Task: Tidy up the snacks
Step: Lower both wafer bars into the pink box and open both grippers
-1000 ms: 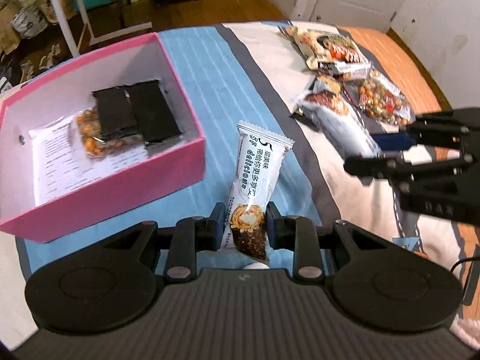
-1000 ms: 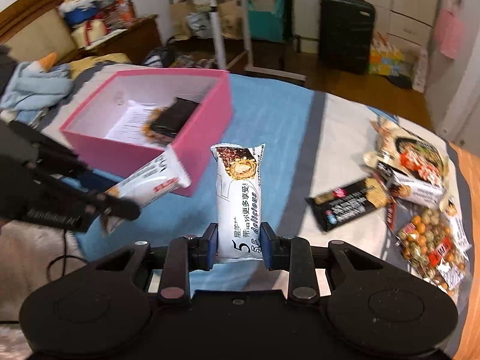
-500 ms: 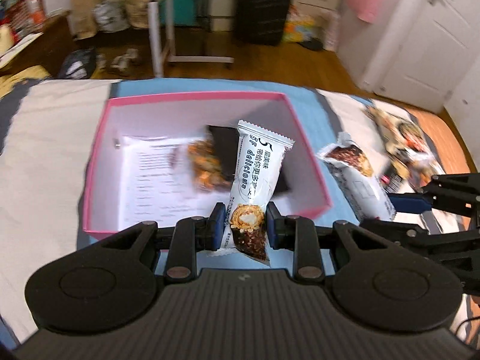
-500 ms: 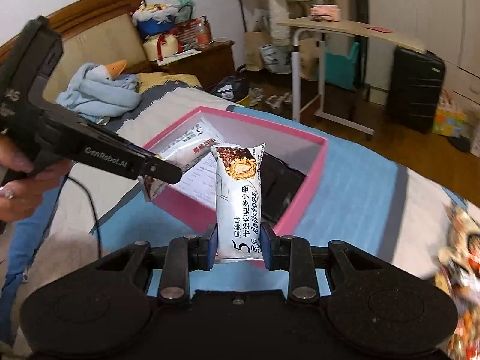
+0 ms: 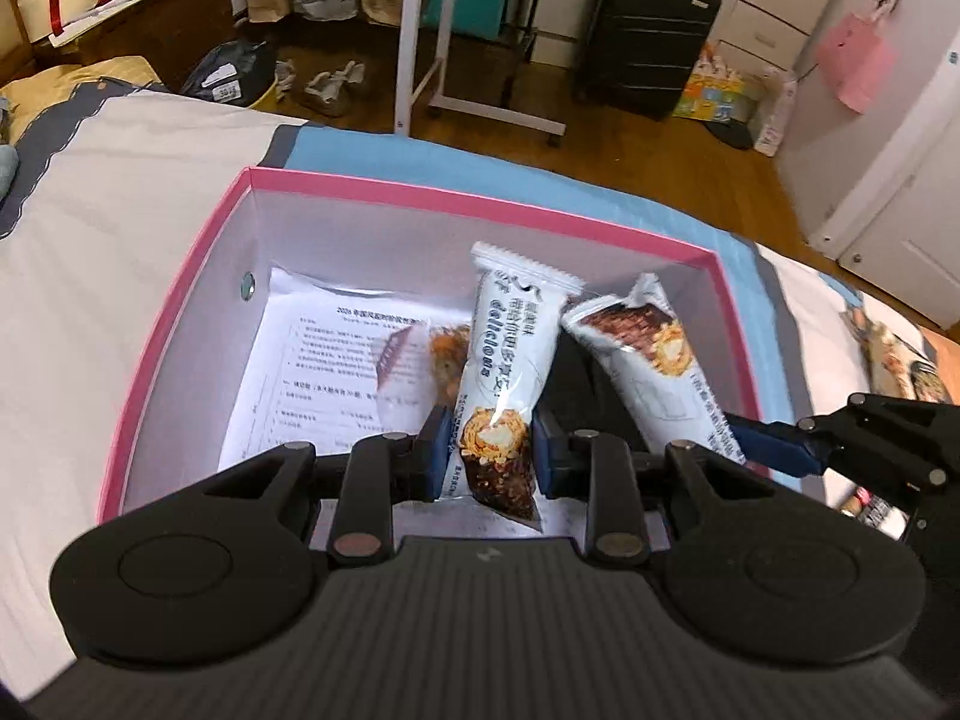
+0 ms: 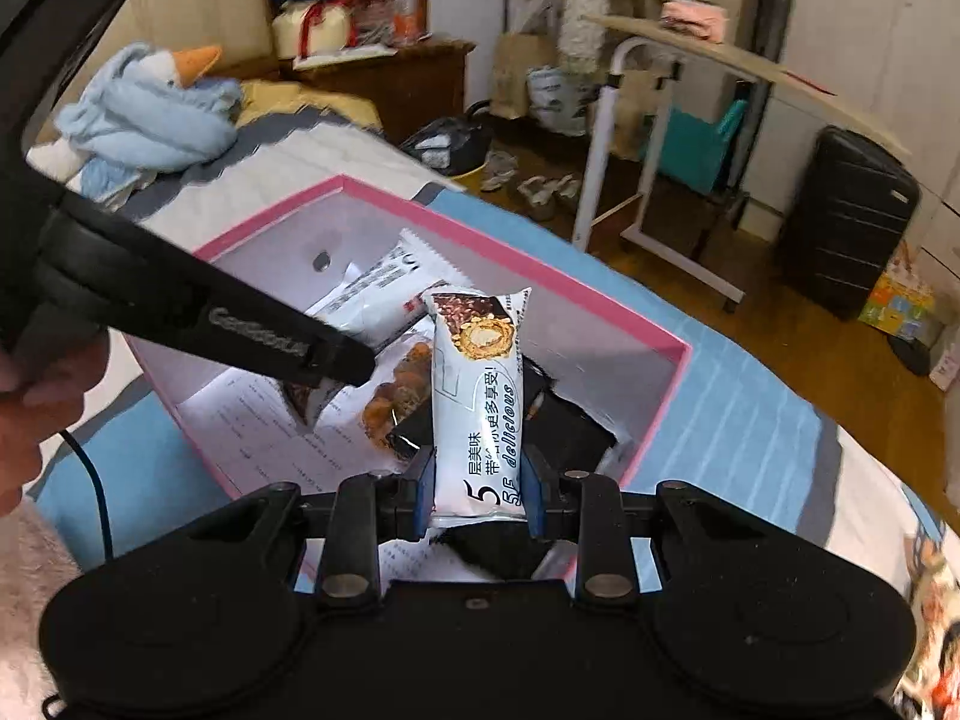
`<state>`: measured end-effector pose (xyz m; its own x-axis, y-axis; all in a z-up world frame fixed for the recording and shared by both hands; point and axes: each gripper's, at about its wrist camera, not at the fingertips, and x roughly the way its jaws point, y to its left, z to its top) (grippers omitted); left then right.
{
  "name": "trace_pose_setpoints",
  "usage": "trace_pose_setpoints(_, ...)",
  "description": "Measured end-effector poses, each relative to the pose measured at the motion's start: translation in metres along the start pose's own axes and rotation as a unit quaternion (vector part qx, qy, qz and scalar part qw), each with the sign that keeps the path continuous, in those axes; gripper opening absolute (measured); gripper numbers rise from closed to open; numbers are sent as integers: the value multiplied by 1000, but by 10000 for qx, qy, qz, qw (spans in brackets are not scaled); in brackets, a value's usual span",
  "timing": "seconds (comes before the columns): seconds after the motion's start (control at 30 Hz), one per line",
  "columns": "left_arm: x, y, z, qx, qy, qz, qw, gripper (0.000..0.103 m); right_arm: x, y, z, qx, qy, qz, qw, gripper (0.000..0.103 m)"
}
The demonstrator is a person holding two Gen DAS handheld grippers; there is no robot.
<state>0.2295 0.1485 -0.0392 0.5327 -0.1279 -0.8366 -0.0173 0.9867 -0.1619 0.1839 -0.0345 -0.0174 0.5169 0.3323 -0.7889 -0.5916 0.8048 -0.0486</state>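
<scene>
Two white snack bars are held over the open pink box, one in each gripper. The left gripper is clamped on the lower end of its snack bar, blue pads pressing the wrapper from both sides, the bar standing upright above the middle of the box. The right gripper is likewise clamped on the lower end of the other snack bar, which stands upright with its picture end at the top, above the box's near right part. In the left wrist view that second bar leans in from the right edge of the box, gripped by the right gripper's blue-tipped fingers.

The box sits on the bed, partly on a blue striped sheet. Inside, a printed paper lines the floor on the left side; a clear bag of orange-brown snacks lies near the middle, and dark packets lie toward the right wall.

A person's hand holds the left gripper's handle at the left edge of the right wrist view. More snack packets lie on the bed well apart from the box, at its right; they are blurred.
</scene>
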Motion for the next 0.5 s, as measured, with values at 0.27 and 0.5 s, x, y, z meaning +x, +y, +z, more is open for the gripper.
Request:
trace_pose_setpoints(0.27,39,10,-3,-345,86,-70,9993,27,28,19,0,-793,-48,-564,9952,33)
trace_pose_setpoints(0.5,46,5,0,-214,4,55,9998,31,33,20,-1,-765,-312,-690,9942,41)
